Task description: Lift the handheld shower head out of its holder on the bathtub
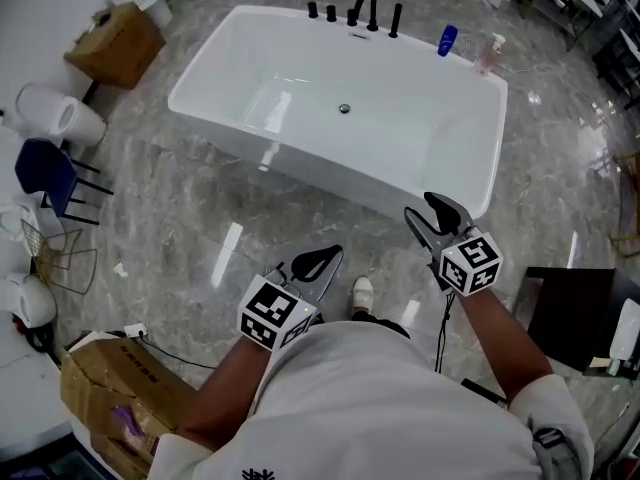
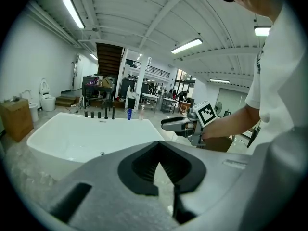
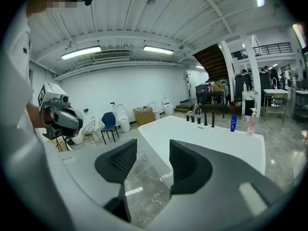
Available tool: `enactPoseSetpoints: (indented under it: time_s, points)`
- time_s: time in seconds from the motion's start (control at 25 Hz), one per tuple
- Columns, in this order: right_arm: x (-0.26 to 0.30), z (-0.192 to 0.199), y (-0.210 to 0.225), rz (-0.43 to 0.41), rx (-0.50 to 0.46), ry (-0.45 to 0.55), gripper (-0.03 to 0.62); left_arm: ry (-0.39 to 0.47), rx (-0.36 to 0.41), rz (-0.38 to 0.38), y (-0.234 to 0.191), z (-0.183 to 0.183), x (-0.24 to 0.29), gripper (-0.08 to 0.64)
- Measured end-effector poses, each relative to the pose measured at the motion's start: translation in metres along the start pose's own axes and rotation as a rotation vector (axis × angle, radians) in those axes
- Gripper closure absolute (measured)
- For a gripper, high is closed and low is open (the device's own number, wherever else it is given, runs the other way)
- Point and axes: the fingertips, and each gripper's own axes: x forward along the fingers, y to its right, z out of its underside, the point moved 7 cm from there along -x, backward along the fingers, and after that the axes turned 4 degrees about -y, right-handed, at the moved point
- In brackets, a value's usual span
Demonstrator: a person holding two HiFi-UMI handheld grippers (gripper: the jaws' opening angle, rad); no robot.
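A white bathtub [image 1: 230, 118] stands ahead of me on the marble floor. A row of black fittings with an arched spout [image 1: 366, 6] lines its far rim. The tall black stick at the row's right end [image 1: 396, 20] looks like the handheld shower head, upright in its holder; the same stick shows in the left gripper view [image 2: 113, 112] and the right gripper view [image 3: 213, 119]. My left gripper [image 1: 325, 258] is shut and empty, well short of the tub. My right gripper [image 1: 425, 213] is open and empty beside the tub's near right corner.
A blue bottle [image 1: 447, 40] and a pinkish pump bottle [image 1: 489, 53] stand on the far right rim. Cardboard boxes [image 1: 115, 43], toilets [image 1: 55, 116], a blue chair [image 1: 45, 173] and a wire basket [image 1: 55, 253] crowd the left. A dark table [image 1: 570, 303] stands at right.
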Motion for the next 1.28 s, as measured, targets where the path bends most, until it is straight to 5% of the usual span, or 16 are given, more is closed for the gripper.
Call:
enactPoseSetpoints:
  time_s: [0.28, 0.68, 0.84, 1.28]
  points:
    - [0.076, -0.024, 0.015, 0.039, 0.013, -0.012, 0.37, 0.028, -0.001, 0.021, -0.087, -0.016, 0.004, 0.552]
    - [0.178, -0.086, 0.008, 0.162, 0.022, -0.003, 0.379, 0.023, 0.126, 0.105, -0.211, -0.049, -0.043, 0.554]
    - [0.208, -0.094, 0.019, 0.199, 0.027, -0.025, 0.382, 0.029, 0.123, 0.096, -0.255, -0.057, -0.048, 0.553]
    - [0.299, -0.126, 0.165, 0.224, 0.005, -0.078, 0.385, 0.029, 0.064, 0.038, -0.318, -0.12, 0.031, 0.552]
